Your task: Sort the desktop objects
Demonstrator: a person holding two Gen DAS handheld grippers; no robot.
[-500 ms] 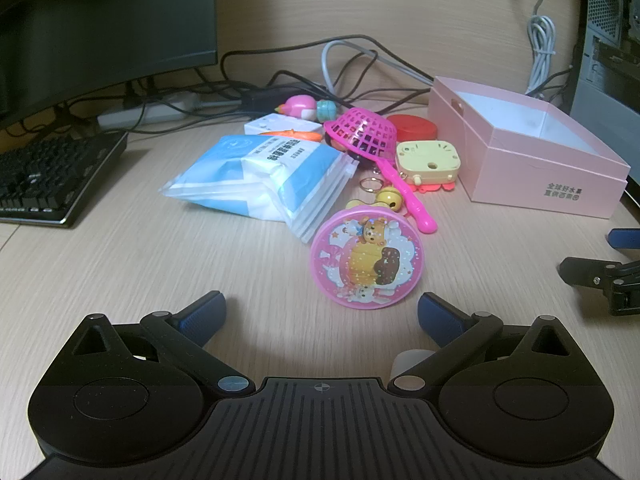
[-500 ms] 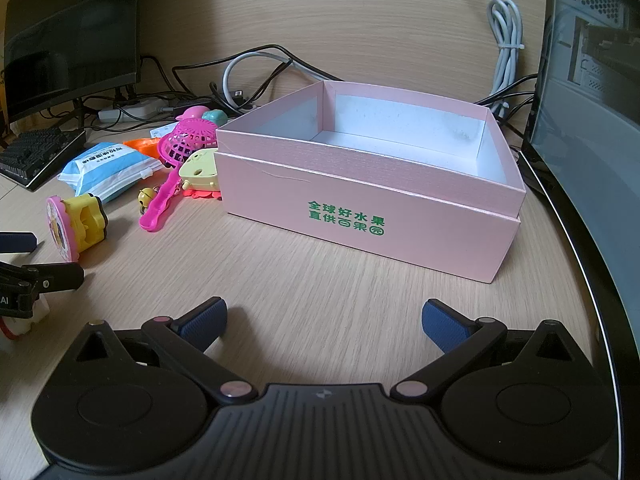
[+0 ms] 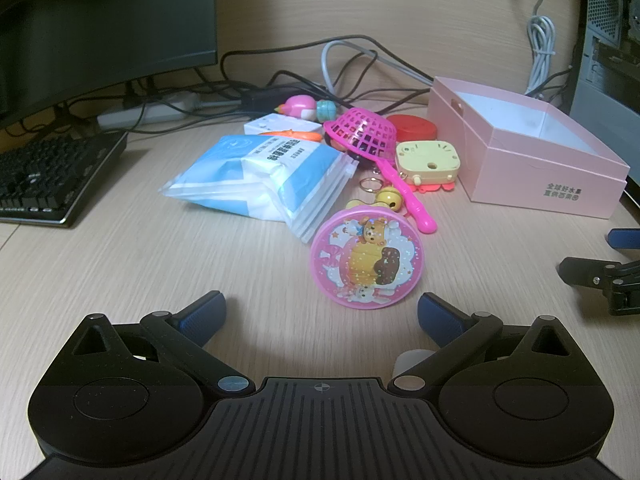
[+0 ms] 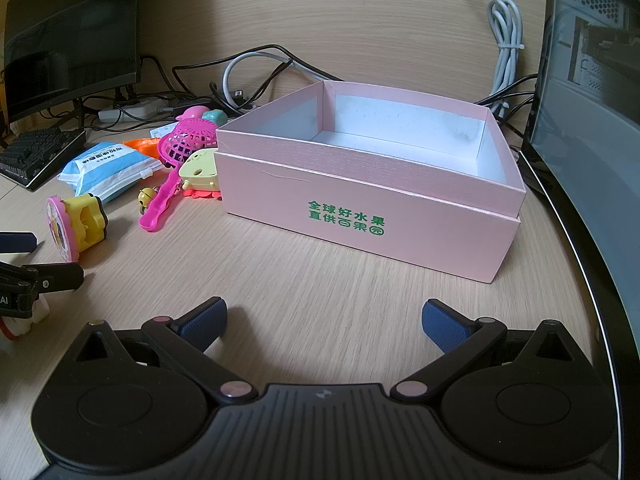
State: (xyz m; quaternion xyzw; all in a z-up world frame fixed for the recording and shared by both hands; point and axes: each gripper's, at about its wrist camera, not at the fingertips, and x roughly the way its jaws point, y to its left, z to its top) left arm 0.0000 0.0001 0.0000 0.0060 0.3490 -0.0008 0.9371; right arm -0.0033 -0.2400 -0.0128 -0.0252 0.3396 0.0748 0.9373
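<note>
A pink round toy with a cartoon bear face [image 3: 367, 257] stands on edge just ahead of my left gripper [image 3: 322, 314], which is open with only bare desk between its fingers. Behind the toy lie a blue and white wipes pack [image 3: 264, 174], a magenta basket scoop [image 3: 362, 133], a yellow toy [image 3: 428, 160], small bells on a ring [image 3: 386, 197] and a red round lid [image 3: 412, 127]. An open pink box [image 4: 360, 184] with green lettering sits in front of my right gripper [image 4: 324, 320], which is open and holds nothing. The box's white inside shows nothing in it.
A black keyboard [image 3: 44, 176] and a dark monitor [image 3: 100, 28] stand at the left. Cables and a power strip [image 3: 148, 112] run along the back wall. A computer case [image 4: 592, 72] rises at the right, close to the box. The desk's curved edge [image 4: 596, 300] passes by my right gripper.
</note>
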